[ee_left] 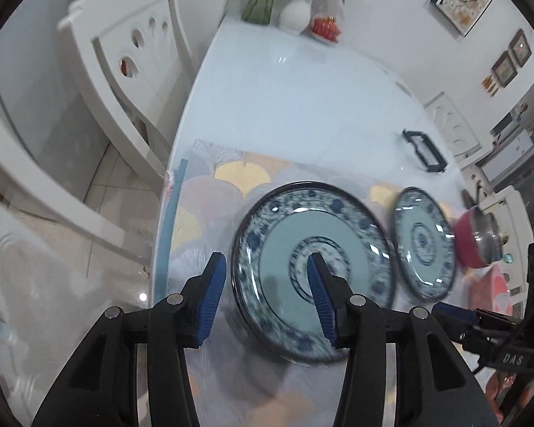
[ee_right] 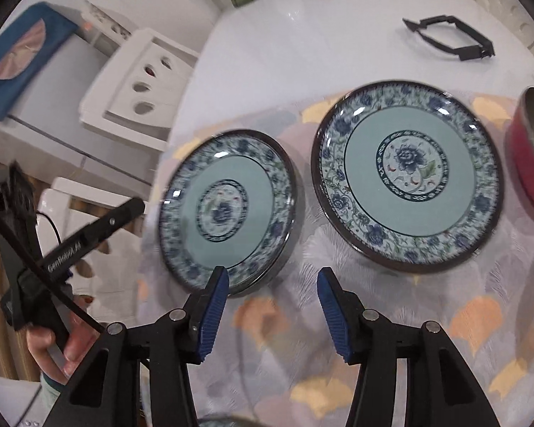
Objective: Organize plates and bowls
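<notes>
**Hovering over two plates, both grippers empty**

Sitting flat on the floral placemat (ee_right: 338, 373) are two blue-and-white patterned plates, side by side, rims close but apart. No earlier shot to compare.

- Left gripper (ee_left: 267, 267): jaws parted, nothing held. In the left wrist view it straddles the rim of the left plate (ee_left: 274, 249); one blue pad (ee_left: 320, 295) overlaps the plate centre, the other sits off the plate over the placemat. Pads not seen pressing on the rim; contact can't be confirmed through the motion blur.
- Right gripper (ee_right: 272, 281): jaws parted, released. One fingertip overlaps the left plate's (ee_right: 228, 213) near rim, the other is over bare placemat, below the gap between plates.
- Right plate (ee_right: 406, 181): just beside the left plate, untouched.
- Red bowl with a metal interior (ee_right: 530, 149): just beyond the right plate, at the frame edge.
- Black frame-like part (ee_right: 448, 37): on the white table (ee_right: 302, 42), well past the plates.
- White chair (ee_left: 124, 71): beside the table, on the left plate's side.
- A hand (ee_right: 57, 348) grips the left gripper's handle.
</notes>
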### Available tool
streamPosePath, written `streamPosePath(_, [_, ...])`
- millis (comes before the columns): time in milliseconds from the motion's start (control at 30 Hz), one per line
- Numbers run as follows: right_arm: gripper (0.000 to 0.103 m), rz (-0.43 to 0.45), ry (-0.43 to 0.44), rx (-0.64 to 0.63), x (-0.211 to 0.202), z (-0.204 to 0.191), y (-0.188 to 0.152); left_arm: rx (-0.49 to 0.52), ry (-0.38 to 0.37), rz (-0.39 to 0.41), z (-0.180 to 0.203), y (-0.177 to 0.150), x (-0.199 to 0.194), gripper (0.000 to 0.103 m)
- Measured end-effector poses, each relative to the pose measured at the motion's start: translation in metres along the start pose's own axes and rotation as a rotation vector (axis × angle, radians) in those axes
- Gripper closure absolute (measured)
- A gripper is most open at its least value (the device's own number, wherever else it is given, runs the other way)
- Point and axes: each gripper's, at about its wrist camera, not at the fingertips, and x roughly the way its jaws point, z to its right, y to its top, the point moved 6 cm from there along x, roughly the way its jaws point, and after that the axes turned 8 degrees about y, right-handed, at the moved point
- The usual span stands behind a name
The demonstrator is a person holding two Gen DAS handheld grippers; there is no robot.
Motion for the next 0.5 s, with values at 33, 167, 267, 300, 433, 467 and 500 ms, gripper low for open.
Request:
streamPosePath(33, [0.055,-0.006,-0.006,0.000,0.006,0.002,0.002,0.004,0.007,-0.009,-0.002,0.002,0.008,0.059])
streamPosePath(167, [0.059,-0.030,-0.022,-0.009,0.028,0.009,0.006,0.000,0.011,-0.027,-0.008,0.008,0.032,0.062])
streamPosePath(267, [0.059,-0.034,-0.035,-0.024,0.036,0.011,0.008,-0.012,-0.003,-0.029,-0.012,0.011,0.041,0.063])
streamPosePath(300, [0.060,-0.036,-0.037,-0.027,0.038,0.011,0.008,-0.015,-0.010,-0.030,-0.013,0.011,0.043,0.064])
streamPosePath(433, [0.066,-0.045,-0.040,-0.035,0.047,0.012,0.009,-0.027,-0.035,-0.031,-0.016,0.012,0.050,0.065])
streamPosePath(467, [0.068,-0.047,-0.040,-0.035,0.049,0.012,0.010,-0.030,-0.043,-0.030,-0.017,0.013,0.051,0.065])
streamPosePath(500, [0.068,-0.047,-0.043,-0.040,0.051,0.012,0.011,-0.032,-0.046,-0.027,-0.016,0.014,0.051,0.065])
